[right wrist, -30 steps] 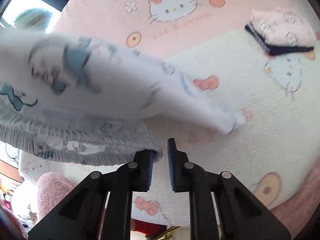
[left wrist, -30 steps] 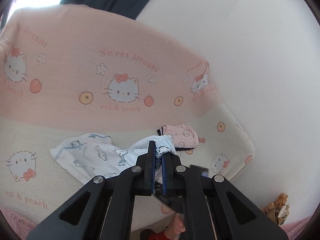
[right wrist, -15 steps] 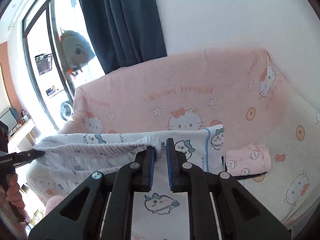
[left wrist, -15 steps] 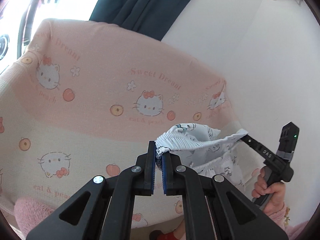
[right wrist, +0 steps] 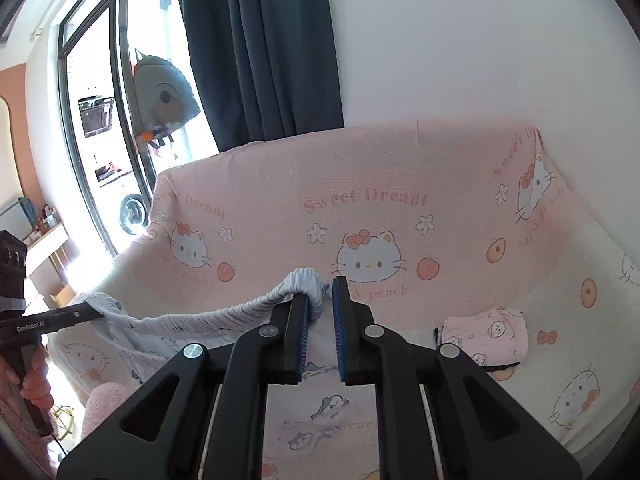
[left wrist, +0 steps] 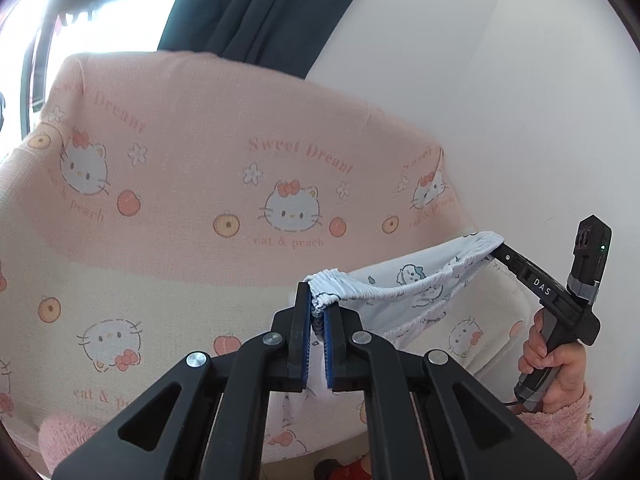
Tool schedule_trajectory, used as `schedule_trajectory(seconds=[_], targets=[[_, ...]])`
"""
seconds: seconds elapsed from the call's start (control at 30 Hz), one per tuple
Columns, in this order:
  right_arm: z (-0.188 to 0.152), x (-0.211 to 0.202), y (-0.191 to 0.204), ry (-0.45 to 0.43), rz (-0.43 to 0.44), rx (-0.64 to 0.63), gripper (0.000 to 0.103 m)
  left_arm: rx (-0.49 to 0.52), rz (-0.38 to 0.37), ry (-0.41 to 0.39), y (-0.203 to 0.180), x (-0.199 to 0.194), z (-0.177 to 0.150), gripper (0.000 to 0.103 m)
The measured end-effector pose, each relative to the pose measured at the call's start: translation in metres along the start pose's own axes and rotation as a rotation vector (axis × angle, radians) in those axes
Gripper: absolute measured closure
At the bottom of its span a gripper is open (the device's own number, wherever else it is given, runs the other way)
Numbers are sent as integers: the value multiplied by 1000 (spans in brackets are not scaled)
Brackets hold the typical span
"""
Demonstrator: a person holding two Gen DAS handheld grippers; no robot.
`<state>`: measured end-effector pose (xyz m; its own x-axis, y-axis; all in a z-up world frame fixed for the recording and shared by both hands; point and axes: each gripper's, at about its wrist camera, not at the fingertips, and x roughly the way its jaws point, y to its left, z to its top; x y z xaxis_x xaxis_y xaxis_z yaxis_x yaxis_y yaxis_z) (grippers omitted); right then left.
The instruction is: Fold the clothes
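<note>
Behind everything stands a white wall with a dark curtain (right wrist: 260,48) and a bright window at one side, and below it a sofa (left wrist: 200,168) covered by a pink and cream blanket with cat pictures. One piece is already done: a small pink garment (right wrist: 486,338) lies folded on the seat, near the right end. The second piece, white shorts (left wrist: 404,292) with a blue cartoon print, is held up in the air above the seat, stretched by its elastic waistband. The left tool (left wrist: 318,312) is clamped on one end of this waistband, and the right tool (right wrist: 322,308) is clamped on the other end; both pairs of jaws are pressed together on the cloth. In my judgement the folding of the shorts has not yet begun, so laying flat, folding and putting aside are left.

Compared with one second ago, the shorts are no longer spread low on the seat. They are now lifted and pulled straight between the two tools, and the right tool looks toward the backrest instead of down.
</note>
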<state>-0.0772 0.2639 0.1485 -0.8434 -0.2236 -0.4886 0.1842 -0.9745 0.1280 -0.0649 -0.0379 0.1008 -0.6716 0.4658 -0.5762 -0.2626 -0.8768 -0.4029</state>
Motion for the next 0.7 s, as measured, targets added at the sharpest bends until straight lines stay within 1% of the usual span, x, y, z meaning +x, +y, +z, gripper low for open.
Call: schedule_trajectory(seconds=[0.03, 0.1, 0.13, 0.2, 0.23, 0.3, 0.33, 0.4, 0.47, 0.5, 0.53, 0.57, 0.6, 0.7], targets=[[-1, 12, -1, 21, -20, -13, 93, -18, 3, 39, 7, 19, 4, 98], [1, 53, -10, 109, -10, -4, 93, -16, 74, 71, 19, 50, 24, 98], [5, 70, -16, 139, -1, 3, 93, -7, 94, 66, 19, 56, 38, 98], [26, 87, -17, 141, 17, 9, 93, 22, 79, -8, 10, 44, 69, 98], [40, 85, -14, 108, 19, -1, 93, 56, 66, -64, 0, 29, 83, 98], [69, 62, -3, -11, 29, -25, 93, 141, 66, -193, -23, -6, 101, 98], [80, 46, 1, -81, 31, -34, 93, 153, 66, -226, -26, -18, 102, 98], [95, 14, 9, -211, 38, -45, 93, 177, 67, -289, -34, -40, 104, 98], [89, -6, 14, -276, 48, -44, 90, 140, 74, -264, -24, -41, 86, 98], [75, -6, 16, -254, 43, -45, 89, 115, 95, -232, -16, -34, 71, 98], [60, -3, 18, -222, 36, -45, 86, 79, 114, -175, -4, -20, 49, 98], [44, 0, 20, -191, 28, -46, 85, 43, 133, -117, 8, -7, 27, 98], [20, 12, 21, -127, 28, -40, 85, -18, 142, -21, 26, 18, -2, 98], [-73, 70, 11, 161, 17, 30, 85, -203, 189, 295, 78, 98, -98, 98]])
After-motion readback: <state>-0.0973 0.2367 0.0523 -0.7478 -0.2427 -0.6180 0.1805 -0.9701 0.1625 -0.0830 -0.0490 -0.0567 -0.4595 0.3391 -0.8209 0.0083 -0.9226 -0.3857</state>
